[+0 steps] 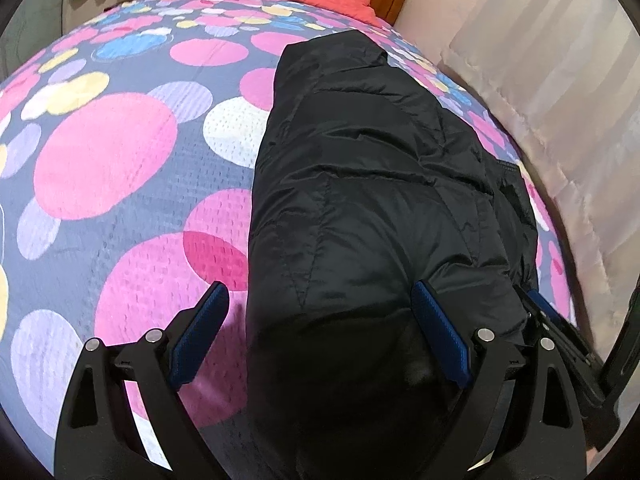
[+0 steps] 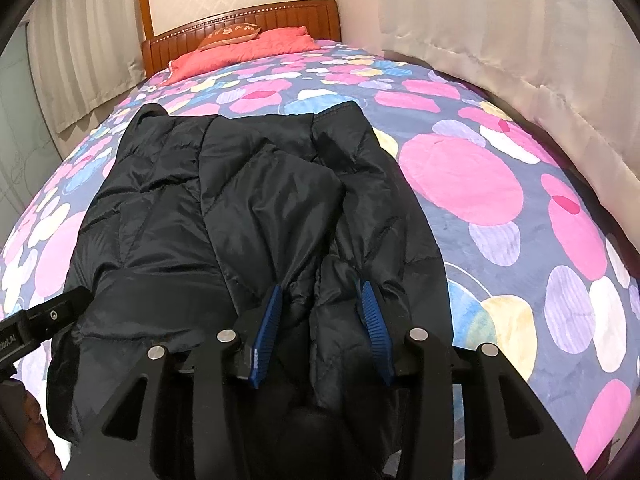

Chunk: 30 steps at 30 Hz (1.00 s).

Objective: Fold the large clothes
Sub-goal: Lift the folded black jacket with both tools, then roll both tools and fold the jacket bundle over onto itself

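Black quilted puffer jacket lies lengthwise on the bed, on a grey bedspread printed with pink, lilac, white and yellow circles, its near hem bunched up right under my two tools. From the left wrist view I see my left gripper spread wide, blue pads apart: one pad hangs over bare bedspread just beside the jacket's left edge, the other rests against the shiny fabric, and nothing is pinched between them. From the right wrist view my right gripper stands partly parted with a ridge of the jacket's hem between its blue pads; the fabric touches both inner faces, but I cannot tell whether it is truly clamped or just lying there.

For room: the jacket's left edge runs straight up the bed with a broad stretch of open bedspread beyond it. On its right side there is also open bedspread, then the bed's edge, and close behind that a pale pleated curtain. Past the far end of the jacket the bedspread is free up to a folded coral-red quilt lying against the ribbed wooden headboard. A black bar of the left tool shows at the lower left of the right view, near the jacket's hem
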{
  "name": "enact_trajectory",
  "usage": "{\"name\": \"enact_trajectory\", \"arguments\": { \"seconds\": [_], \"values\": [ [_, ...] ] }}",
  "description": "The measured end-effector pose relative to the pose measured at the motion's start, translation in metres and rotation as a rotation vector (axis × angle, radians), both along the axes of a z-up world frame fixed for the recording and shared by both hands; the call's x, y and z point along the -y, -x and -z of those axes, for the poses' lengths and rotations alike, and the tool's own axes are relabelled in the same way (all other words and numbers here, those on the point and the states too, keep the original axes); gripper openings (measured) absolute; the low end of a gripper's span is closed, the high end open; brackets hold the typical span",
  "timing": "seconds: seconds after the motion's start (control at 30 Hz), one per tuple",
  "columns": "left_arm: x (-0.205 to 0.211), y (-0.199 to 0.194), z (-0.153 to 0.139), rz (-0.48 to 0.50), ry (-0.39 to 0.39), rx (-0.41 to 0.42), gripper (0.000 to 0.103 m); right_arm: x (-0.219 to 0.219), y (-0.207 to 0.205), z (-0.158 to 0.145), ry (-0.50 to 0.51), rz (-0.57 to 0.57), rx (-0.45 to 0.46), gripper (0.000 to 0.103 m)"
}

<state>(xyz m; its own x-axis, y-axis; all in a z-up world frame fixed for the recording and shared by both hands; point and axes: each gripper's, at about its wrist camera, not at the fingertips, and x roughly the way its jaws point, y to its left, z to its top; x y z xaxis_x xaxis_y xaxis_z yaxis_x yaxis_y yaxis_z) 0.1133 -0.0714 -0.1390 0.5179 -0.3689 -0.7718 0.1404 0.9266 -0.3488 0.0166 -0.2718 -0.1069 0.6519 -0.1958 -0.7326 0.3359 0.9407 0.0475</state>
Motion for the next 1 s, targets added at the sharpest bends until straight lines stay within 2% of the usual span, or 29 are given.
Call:
{"name": "enact_trajectory", "arguments": {
  "seconds": [0.37, 0.6, 0.73, 0.93, 1.0],
  "values": [
    [-0.002, -0.002, 0.0, -0.014, 0.045, -0.015, 0.092, 0.009, 0.006, -0.001, -0.042, 0.016, 0.02, 0.05],
    [-0.015, -0.004, 0.003, -0.022, 0.136, -0.044, 0.092, 0.015, 0.009, -0.005, -0.085, 0.021, 0.034, 0.053],
    [-0.029, -0.005, -0.008, -0.057, 0.213, -0.021, 0.092, 0.02, 0.011, -0.014, -0.117, 0.023, 0.056, 0.055],
    [-0.058, -0.018, -0.021, -0.099, 0.345, 0.004, 0.092, 0.037, 0.011, -0.036, -0.18, 0.026, 0.128, 0.075],
    [-0.065, -0.025, -0.017, -0.115, 0.374, -0.009, 0.092, 0.048, 0.008, -0.04, -0.217, 0.034, 0.15, 0.078]
  ]
}}
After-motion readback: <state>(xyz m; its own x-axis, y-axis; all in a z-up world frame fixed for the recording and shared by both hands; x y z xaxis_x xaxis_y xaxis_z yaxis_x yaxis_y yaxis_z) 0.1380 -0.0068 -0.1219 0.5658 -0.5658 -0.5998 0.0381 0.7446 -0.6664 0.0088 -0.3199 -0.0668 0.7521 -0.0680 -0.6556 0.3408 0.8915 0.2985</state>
